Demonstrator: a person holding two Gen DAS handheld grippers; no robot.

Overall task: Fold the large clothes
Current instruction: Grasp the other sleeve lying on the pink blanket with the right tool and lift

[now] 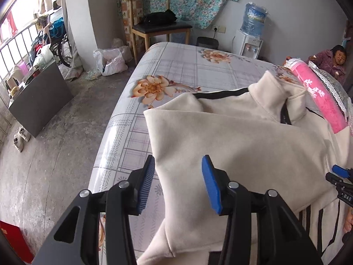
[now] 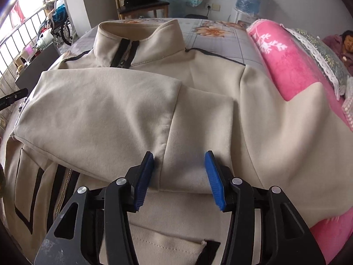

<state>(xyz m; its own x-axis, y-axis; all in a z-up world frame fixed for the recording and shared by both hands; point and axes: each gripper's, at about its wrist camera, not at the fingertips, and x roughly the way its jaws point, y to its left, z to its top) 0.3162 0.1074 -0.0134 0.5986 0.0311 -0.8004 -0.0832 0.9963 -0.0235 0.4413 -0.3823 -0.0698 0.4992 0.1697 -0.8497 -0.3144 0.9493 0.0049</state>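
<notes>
A large cream zip jacket (image 2: 136,101) with black trim lies face up on the bed, collar away from me, both sleeves folded across its chest. It also shows in the left wrist view (image 1: 231,137). My left gripper (image 1: 178,167) is open and empty, hovering over the jacket's left side near the folded sleeve. My right gripper (image 2: 179,165) is open and empty, its blue fingers either side of the sleeve cuff (image 2: 183,172) at the jacket's middle. The right gripper's tip shows at the left wrist view's right edge (image 1: 340,172).
The bed (image 1: 167,66) has a grey checked floral sheet. A rolled pink blanket (image 2: 293,66) and a lace-edged pillow (image 2: 320,50) lie along the jacket's right side. A person (image 1: 335,61) sits at the far right. Beyond the bed stand a chair (image 1: 158,24), a water dispenser (image 1: 251,37) and a dark cabinet (image 1: 42,97).
</notes>
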